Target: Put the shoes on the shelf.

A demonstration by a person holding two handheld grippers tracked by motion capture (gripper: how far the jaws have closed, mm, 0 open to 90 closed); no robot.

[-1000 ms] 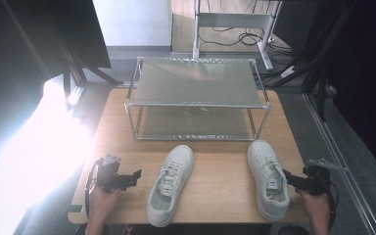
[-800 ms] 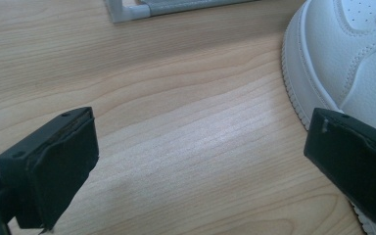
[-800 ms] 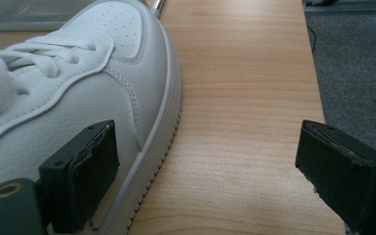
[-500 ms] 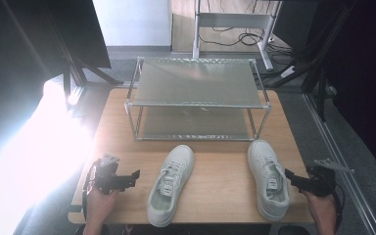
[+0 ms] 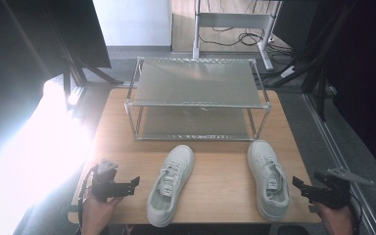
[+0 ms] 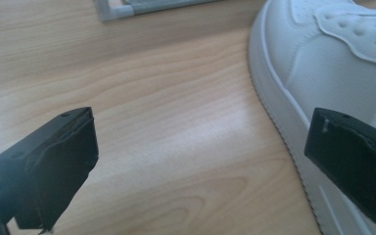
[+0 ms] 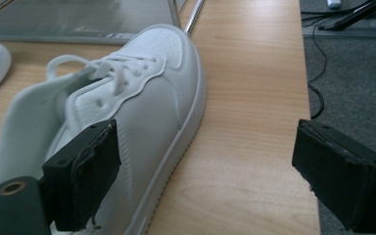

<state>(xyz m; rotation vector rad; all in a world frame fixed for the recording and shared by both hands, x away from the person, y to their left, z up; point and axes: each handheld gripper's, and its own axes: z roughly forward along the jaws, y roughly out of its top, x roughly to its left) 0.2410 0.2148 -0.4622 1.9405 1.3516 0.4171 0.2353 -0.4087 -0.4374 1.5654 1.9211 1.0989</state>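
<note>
Two white sneakers lie on the wooden table (image 5: 220, 161), toes toward a metal rack (image 5: 196, 88). The left sneaker (image 5: 171, 183) is angled, and the right sneaker (image 5: 268, 178) lies near the table's right edge. My left gripper (image 5: 131, 185) is open at the front left, a short way left of the left sneaker (image 6: 333, 58); its jaws (image 6: 203, 132) stand wide over bare wood. My right gripper (image 5: 301, 187) is open at the front right corner, just right of the right sneaker (image 7: 142, 98). Its jaws (image 7: 208, 142) hold nothing; one is beside the shoe's side, the other past the table edge.
The two-shelf rack stands across the back half of the table, both shelves bare. Bare wood lies between the sneakers and in front of the rack. Strong glare washes the floor to the left. Cables (image 5: 254, 36) and dark stands surround the table.
My right gripper has drawn back to the right and toward the near edge, away from the right sneaker. The left gripper has barely shifted. Both sneakers lie as before.
</note>
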